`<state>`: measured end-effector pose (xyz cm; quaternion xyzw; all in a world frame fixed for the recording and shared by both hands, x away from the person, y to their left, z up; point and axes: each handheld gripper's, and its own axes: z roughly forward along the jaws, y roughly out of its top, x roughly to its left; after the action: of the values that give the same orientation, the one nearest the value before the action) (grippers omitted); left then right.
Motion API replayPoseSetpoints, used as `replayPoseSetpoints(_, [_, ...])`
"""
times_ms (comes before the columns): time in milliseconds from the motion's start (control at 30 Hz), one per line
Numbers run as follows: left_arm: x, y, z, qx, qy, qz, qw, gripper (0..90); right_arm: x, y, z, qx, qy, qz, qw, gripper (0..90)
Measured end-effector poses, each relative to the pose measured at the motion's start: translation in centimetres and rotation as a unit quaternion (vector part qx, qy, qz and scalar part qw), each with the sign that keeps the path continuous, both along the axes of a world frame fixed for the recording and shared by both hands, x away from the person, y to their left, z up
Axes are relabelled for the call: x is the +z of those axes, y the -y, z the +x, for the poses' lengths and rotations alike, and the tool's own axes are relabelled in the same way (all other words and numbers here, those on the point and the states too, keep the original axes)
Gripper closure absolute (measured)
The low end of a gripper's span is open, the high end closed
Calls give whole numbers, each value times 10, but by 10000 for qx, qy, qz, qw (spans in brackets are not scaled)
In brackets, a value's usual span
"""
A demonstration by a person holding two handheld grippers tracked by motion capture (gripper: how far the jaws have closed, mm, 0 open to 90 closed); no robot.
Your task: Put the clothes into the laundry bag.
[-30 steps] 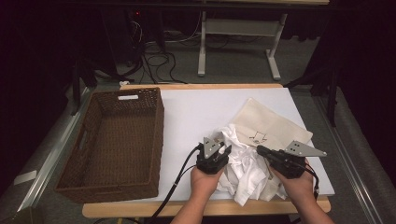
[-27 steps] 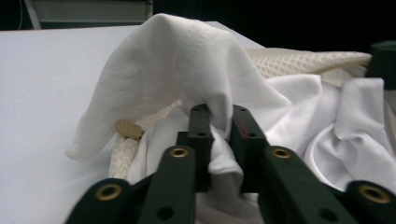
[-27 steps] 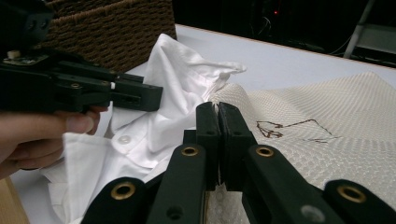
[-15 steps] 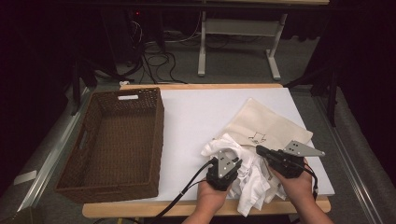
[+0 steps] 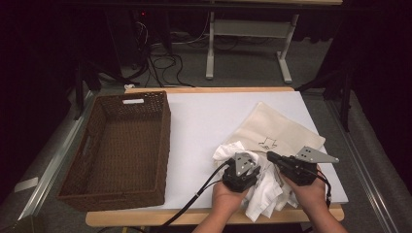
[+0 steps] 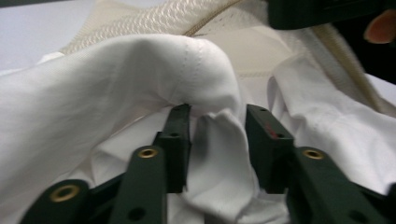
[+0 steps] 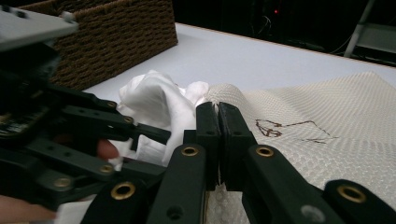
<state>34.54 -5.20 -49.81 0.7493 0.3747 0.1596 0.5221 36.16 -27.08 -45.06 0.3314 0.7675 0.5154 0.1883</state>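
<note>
My left hand-held gripper (image 6: 212, 123) sits w/ jaws apart, a fold of white cloth (image 6: 140, 84) between them, near bench (image 5: 209, 116) front edge. Right hand-held gripper (image 7: 218, 116) pinched tight on cream mesh bag (image 7: 327, 140) edge. Wicker basket (image 5: 121, 145) farther left.

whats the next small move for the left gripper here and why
Probably close the left gripper: its jaws stand open on either side of a raised fold of the white cloth, so shutting them should catch it. The right gripper is already shut on the edge of the cream bag, pinning it while the cloth comes free. The wicker basket on the left looks like the likely destination.
</note>
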Motion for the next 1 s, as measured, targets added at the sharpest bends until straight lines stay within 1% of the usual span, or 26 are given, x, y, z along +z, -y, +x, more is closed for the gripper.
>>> replayPoseSetpoints(100, [3,-13,-9,-12,68,-114,9999,538,0,0,0,-16,-14,4,10000,889])
replayPoseSetpoints(167, [5,-23,-15,0,131,-95,9999,527,0,0,-1,-30,-18,8,10000,889])
replayPoseSetpoints(200, [5,-28,-17,33,168,-95,9998,522,1,0,-1,-17,19,-6,10000,889])
replayPoseSetpoints(267, [6,-38,-20,139,201,-103,9996,514,1,0,-1,-26,26,0,10000,889])
replayPoseSetpoints(367, [5,-53,-21,284,153,-134,9994,511,2,0,-1,-34,33,-2,10000,889])
replayPoseSetpoints(433, [6,-61,-21,482,235,-49,9985,502,2,0,-2,-49,17,4,10000,889])
replayPoseSetpoints(467, [7,-65,-20,614,266,-33,9978,477,2,0,-2,-46,16,7,10000,889])
replayPoseSetpoints(500, [8,-68,-16,812,277,-16,9963,437,2,0,-2,-53,3,14,10000,889])
replayPoseSetpoints(567, [8,-71,-7,1011,249,48,9945,347,2,0,-1,-34,17,12,10000,889])
replayPoseSetpoints(600, [8,-72,-1,1080,199,90,9939,292,2,0,-1,-41,16,9,10000,889])
replayPoseSetpoints(633, [8,-71,5,1091,132,106,9939,262,2,0,-1,-31,24,13,10000,889])
replayPoseSetpoints(667, [7,-69,12,1054,48,115,9944,243,2,0,-1,-26,24,16,10000,889])
replayPoseSetpoints(700, [5,-67,17,1054,-25,213,9942,237,2,-1,-1,-40,3,21,10000,889])
replayPoseSetpoints(733, [4,-65,22,1006,-93,239,9946,259,2,-1,-1,-45,-5,19,10000,889])
replayPoseSetpoints(767, [2,-63,25,901,-156,197,9956,339,1,-1,-1,-47,-17,23,10000,889])
replayPoseSetpoints(800, [1,-62,27,862,-193,155,9960,470,1,-1,-1,-42,-4,21,10000,889])
replayPoseSetpoints(833, [0,-61,27,851,-238,109,9960,573,1,-1,-1,-42,-5,22,10000,889])
replayPoseSetpoints(867, [0,-60,26,755,-277,27,9968,676,1,-1,-1,-39,-1,20,10000,889])
replayPoseSetpoints(933, [1,-57,21,703,-216,-10,9973,794,1,0,-1,-31,12,18,10000,889])
replayPoseSetpoints(1000, [3,-51,12,540,-153,-50,9984,862,1,0,-1,-36,17,13,10000,889])
